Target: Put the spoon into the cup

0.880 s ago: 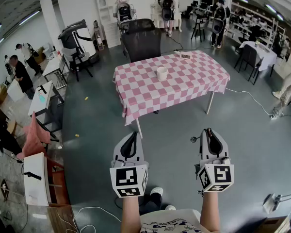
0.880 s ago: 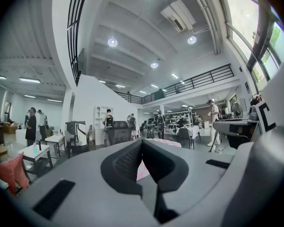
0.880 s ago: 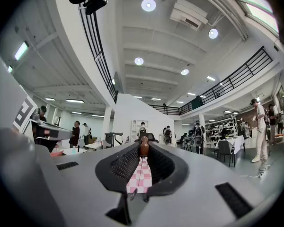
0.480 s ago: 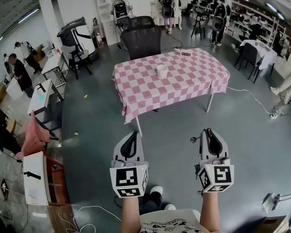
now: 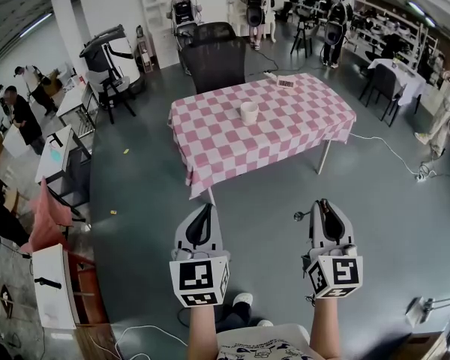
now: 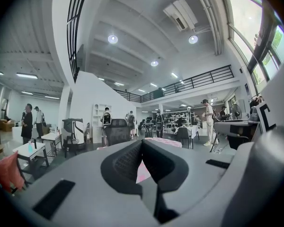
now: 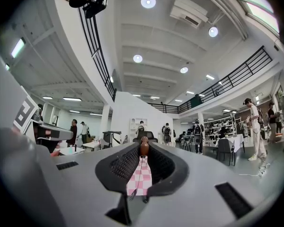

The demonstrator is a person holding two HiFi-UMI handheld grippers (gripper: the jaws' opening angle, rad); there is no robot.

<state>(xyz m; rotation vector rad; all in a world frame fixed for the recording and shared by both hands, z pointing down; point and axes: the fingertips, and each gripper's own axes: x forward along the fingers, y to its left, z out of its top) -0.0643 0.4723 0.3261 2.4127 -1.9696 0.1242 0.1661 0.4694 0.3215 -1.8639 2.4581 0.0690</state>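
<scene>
The counter bearing the cup has drawn slightly nearer but remains well ahead; right tool clenched on the spoon, left tool closed on nothing; approach judged incomplete, insertion not begun.

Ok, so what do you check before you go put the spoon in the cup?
1. Spoon held in the right gripper: ok, the jaws pinch it.
2. Cup upright on the table: ok.
3. Cup close enough to reach: not ok, the table stands well ahead across the floor.
4. Left gripper free: ok, shut on nothing.
5. Room inside the cup: cannot tell from here.
</scene>
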